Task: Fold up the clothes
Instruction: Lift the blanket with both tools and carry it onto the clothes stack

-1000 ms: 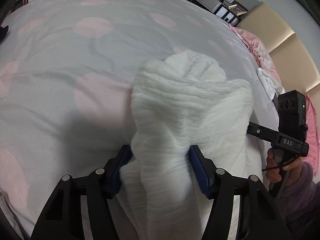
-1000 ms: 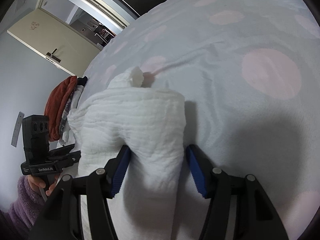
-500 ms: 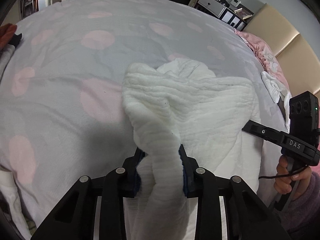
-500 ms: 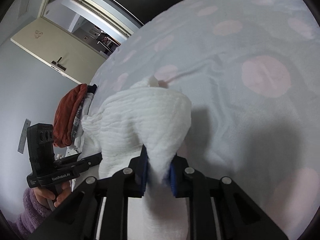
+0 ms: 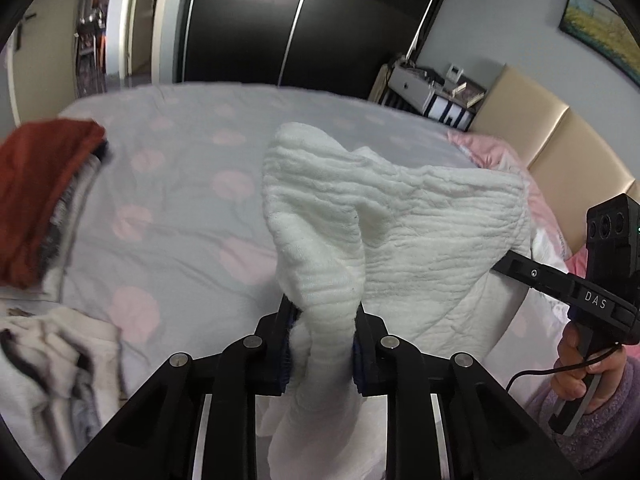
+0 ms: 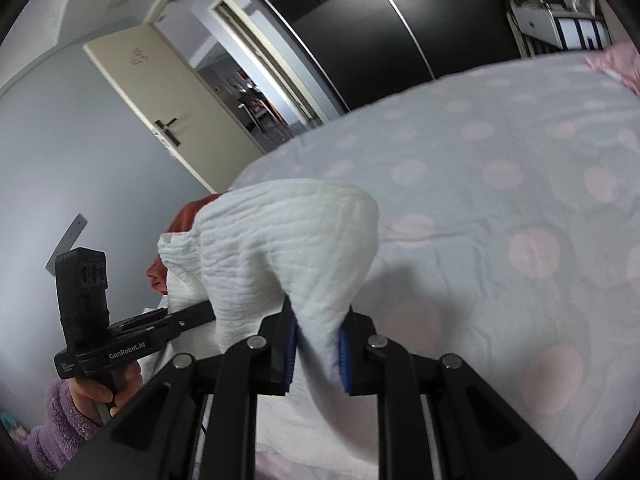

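Observation:
A white crinkled garment hangs between both grippers, lifted above the bed. My left gripper is shut on one bunched edge of it, with cloth draping down over the jaws. My right gripper is shut on the other edge of the same white garment. The right gripper also shows at the right of the left wrist view, and the left gripper shows at the left of the right wrist view. Both hands wear purple fleece sleeves.
The bed has a grey cover with pink dots. A stack of folded clothes topped by a rust-red one lies at the left. Crumpled white clothes lie at the near left. A pink pillow and beige headboard are at the right.
Both grippers have closed on the white garment and raised it off the bed. The views have tilted up, so the wardrobe, door and walls now show.

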Demonstrator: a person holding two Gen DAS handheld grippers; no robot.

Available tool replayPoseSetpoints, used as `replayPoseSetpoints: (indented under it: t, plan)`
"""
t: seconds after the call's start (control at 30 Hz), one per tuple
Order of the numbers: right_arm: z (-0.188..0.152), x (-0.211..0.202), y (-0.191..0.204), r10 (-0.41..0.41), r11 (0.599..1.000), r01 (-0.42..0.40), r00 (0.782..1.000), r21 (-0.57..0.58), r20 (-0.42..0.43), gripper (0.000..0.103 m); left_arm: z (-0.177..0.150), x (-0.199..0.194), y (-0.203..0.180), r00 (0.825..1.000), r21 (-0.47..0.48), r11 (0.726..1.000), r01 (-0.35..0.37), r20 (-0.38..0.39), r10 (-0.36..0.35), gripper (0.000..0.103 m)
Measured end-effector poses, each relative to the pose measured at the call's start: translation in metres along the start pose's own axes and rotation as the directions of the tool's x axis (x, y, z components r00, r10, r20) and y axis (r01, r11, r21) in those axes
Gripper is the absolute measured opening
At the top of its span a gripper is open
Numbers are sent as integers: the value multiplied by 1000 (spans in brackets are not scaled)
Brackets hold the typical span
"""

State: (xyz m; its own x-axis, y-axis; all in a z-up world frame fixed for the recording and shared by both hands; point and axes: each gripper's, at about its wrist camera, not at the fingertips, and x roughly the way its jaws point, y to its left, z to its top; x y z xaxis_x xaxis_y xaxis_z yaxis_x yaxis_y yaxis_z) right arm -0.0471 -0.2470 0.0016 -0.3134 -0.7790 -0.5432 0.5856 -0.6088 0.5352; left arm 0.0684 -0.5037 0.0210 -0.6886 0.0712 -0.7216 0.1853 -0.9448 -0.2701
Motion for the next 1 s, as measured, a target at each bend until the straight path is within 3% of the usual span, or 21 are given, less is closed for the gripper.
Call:
replayPoseSetpoints:
  t: [0.2,0.43,0.6,0.77,1.0]
  plan:
    - [7,-21,95,106,988,-101,994,-120,36,16,9,-97,6,988,26,996,-82,134,78,24]
    - [-3,-22,207,233,946,-229,972,-228,-10,16,-13,-228,62,950,-5,974,-228,216,224,24]
    - [-32,6,276,316,915,-333,943,-228,-108,16,-44,-295,101,912,-27,931,-365,190,363,24]
    - [-72,42,327,377,893,-417,899,-170,-225,16,-75,-340,137,884,-60,892,-447,120,451,24]
    - [-110,80,331,361,905,-415,868,-98,-341,16,-91,-331,179,873,-45,872,-487,4,487,24]
